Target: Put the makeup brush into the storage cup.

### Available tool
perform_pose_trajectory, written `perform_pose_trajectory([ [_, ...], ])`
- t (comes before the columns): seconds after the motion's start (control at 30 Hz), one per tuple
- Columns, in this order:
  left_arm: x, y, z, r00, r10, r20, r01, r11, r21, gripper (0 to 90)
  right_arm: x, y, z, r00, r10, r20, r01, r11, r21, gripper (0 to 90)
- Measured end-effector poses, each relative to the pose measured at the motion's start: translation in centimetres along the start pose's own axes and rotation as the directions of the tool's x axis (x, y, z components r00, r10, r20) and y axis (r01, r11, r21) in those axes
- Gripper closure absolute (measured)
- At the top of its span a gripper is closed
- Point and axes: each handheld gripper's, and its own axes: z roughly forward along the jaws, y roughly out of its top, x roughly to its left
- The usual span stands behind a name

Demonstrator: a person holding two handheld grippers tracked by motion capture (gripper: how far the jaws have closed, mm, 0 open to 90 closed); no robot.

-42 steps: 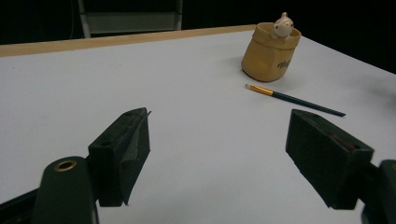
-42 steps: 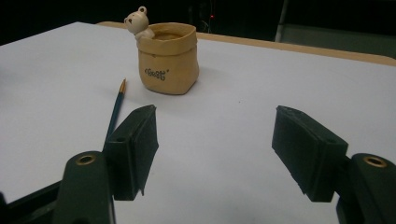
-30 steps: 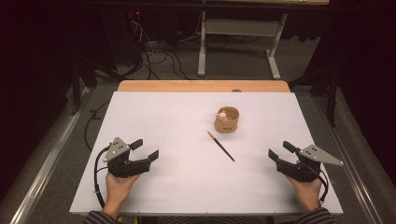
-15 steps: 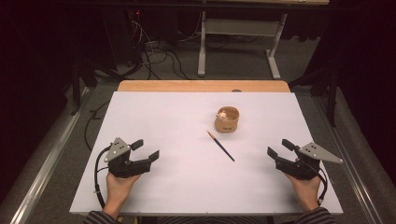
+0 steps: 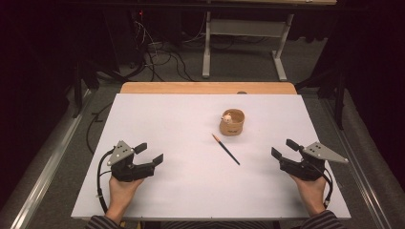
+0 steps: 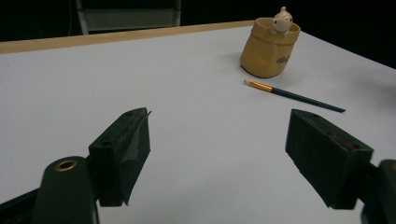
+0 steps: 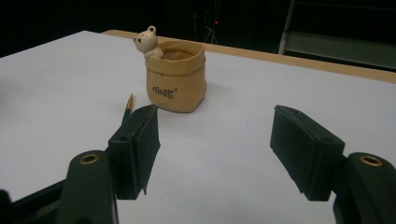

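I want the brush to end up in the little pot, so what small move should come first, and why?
Probably bring the right gripper forward and inward toward the brush. Both grippers rest open near the table's front edge, holding nothing, and the brush lies flat just in front of the tan pot, its dark handle end pointing toward the right gripper's side.

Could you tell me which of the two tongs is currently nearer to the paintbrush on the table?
Right, narrowly. The right tongs sit open off the handle end of the paintbrush; the left tongs sit open farther off, on its bristle side.
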Motion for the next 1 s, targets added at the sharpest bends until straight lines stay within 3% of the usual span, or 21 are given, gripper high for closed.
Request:
perform_pose_trajectory([
  [0.37, 0.0, 0.0, 0.0, 1.0, 0.003, 0.001, -0.003, 1.0, -0.001, 22.4, 0.2, 0.8, 0.7, 1.0, 0.002, -0.007, -0.002, 1.0, 0.024, 34.8],
  [1.0, 0.0, 0.0, -0.1, 1.0, 0.003, 0.003, -0.003, 1.0, -0.001, 22.4, 0.9, 1.6, 1.5, 0.9993, -0.001, -0.038, 0.001, 1.0, 0.02, 34.8],
])
